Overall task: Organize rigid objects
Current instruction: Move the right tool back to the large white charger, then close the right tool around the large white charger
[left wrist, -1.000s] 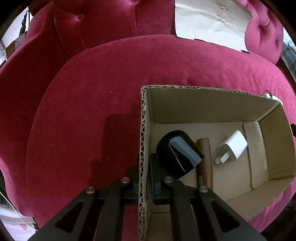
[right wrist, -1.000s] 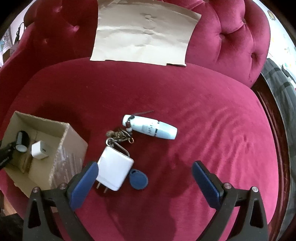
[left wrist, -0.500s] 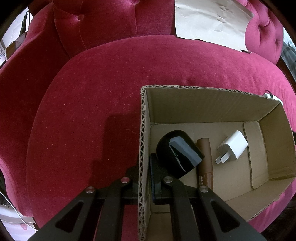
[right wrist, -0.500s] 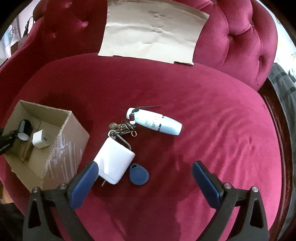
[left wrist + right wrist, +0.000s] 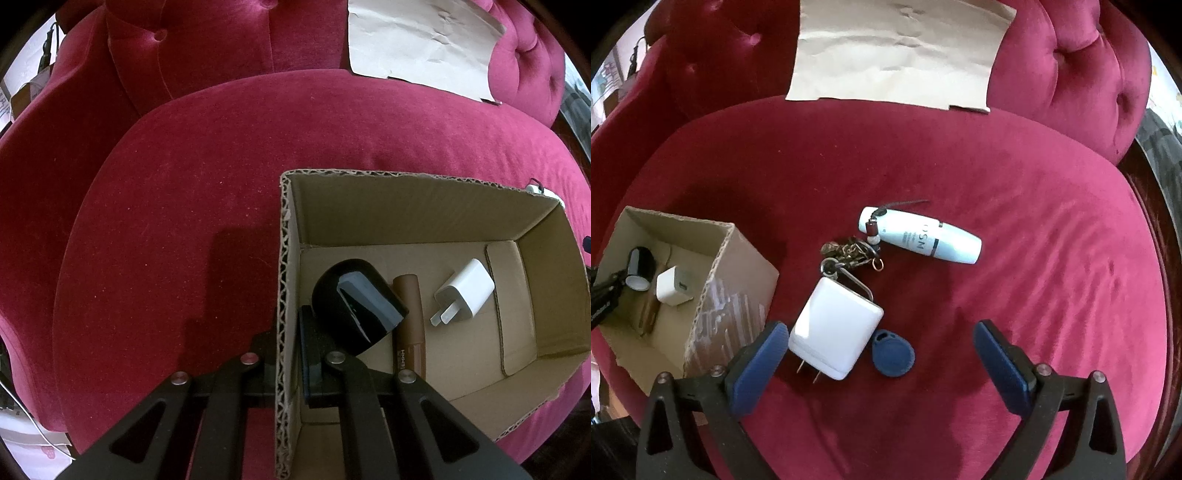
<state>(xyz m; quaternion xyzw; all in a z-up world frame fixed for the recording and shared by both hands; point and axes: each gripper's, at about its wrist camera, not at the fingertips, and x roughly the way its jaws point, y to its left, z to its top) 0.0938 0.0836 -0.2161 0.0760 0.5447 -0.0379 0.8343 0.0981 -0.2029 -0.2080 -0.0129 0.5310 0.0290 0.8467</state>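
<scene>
My left gripper (image 5: 286,354) is shut on the left wall of the cardboard box (image 5: 282,258), one finger on each side. Inside lie a black round case (image 5: 354,306), a brown tube (image 5: 410,325) and a small white plug (image 5: 463,291). My right gripper (image 5: 875,354) is open and empty above the cushion. Between its blue pads (image 5: 759,365) lie a large white charger (image 5: 836,332) and a blue key fob (image 5: 892,354). Beyond them lie a bunch of keys (image 5: 851,253) and a white bottle (image 5: 919,236). The box also shows at the left of the right wrist view (image 5: 735,291).
Everything rests on a red velvet seat cushion (image 5: 1034,258). A sheet of brown paper (image 5: 897,51) leans on the tufted backrest. The cushion's curved edge drops away at the right and front.
My right gripper has moved forward and lower toward the white charger and key fob, which now look larger. The left gripper and the box have not moved.
</scene>
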